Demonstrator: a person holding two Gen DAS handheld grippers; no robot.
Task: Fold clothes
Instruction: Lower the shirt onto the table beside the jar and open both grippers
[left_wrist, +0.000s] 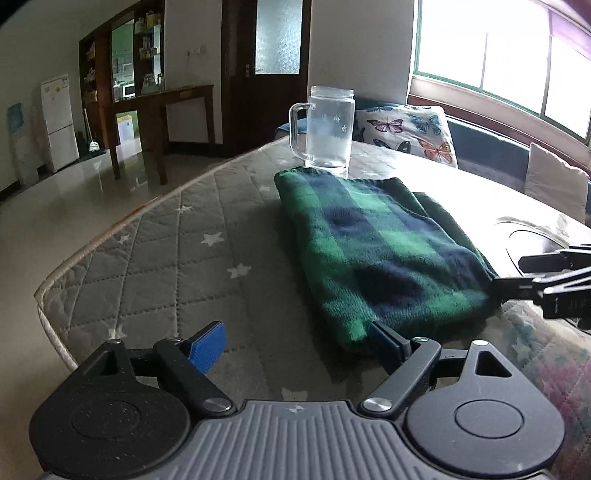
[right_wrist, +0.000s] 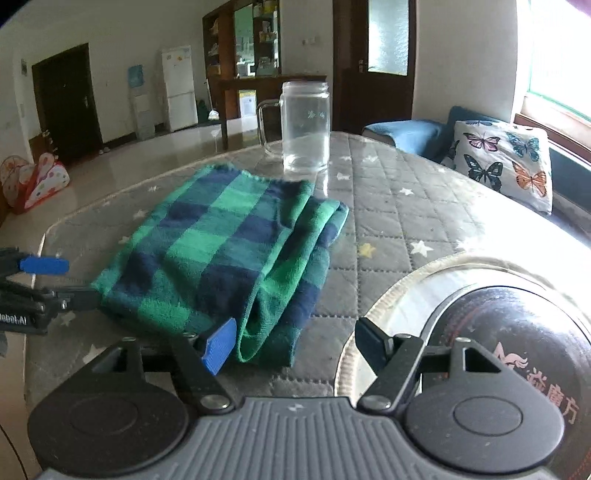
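While the folded green and blue checked cloth (right_wrist: 225, 251) lies on the quilted, star-printed cover of the bench (left_wrist: 177, 251), we see both tools resting low at its near edge; the left hand-held gripper (left_wrist: 299, 345) stands wide open, its blue-padded finger (left_wrist: 207, 347) over bare quilting and its other finger just at the cloth's near corner, with nothing pinched between them; the right hand-held gripper (right_wrist: 295, 345) is open too, its blue pad (right_wrist: 219, 345) touching or just beside the near fold of the cloth, its other finger over the rim of a glass plate (right_wrist: 369, 302); part of the cloth's near end sits between the fingers, but the pads do not press on it. Behind the cloth stands a clear glass mug (right_wrist: 304, 125) with a handle, upright, just beyond the far edge; a butterfly-printed cushion (right_wrist: 506, 158) leans beyond the bench on the right, under a bright window (left_wrist: 517, 62).
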